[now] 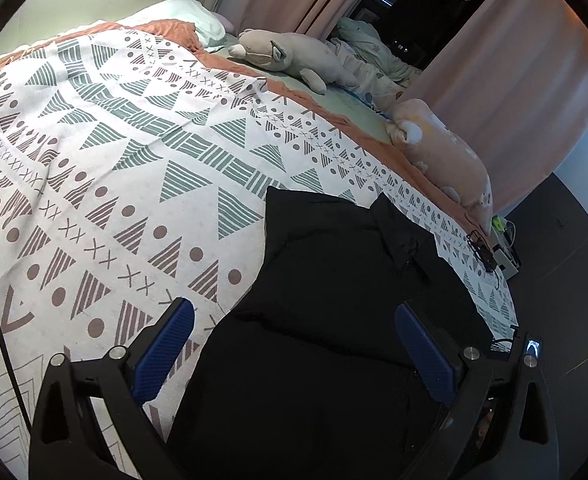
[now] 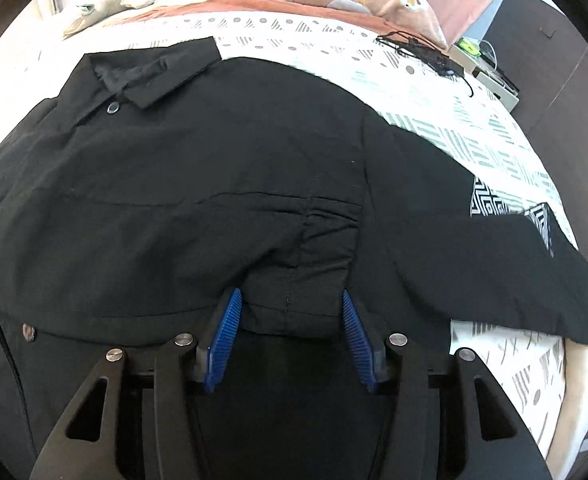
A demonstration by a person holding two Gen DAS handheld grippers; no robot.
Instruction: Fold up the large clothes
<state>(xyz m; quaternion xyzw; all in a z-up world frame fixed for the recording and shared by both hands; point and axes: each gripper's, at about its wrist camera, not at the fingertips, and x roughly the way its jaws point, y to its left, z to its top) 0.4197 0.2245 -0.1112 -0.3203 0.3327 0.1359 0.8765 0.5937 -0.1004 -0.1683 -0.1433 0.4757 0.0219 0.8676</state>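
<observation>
A large black collared shirt [image 1: 333, 312] lies on the patterned bedspread [image 1: 134, 160]. In the right wrist view the shirt [image 2: 214, 160] fills the middle, collar [image 2: 154, 76] at the upper left, one sleeve [image 2: 493, 264] stretched to the right. My left gripper [image 1: 294, 336] is open and empty, hovering above the shirt's body. My right gripper [image 2: 292, 300] is open, its blue fingers [image 2: 228, 328] either side of a bunched fold of shirt fabric by the armpit seam, not closed on it.
Two plush toys [image 1: 294, 60] [image 1: 441, 148] lie along the far side of the bed. A small black wired device [image 2: 433, 56] sits on the bedspread near the bed's edge. A bedside stand with clutter [image 1: 505, 248] is past that edge. Curtains [image 1: 513, 80] hang behind.
</observation>
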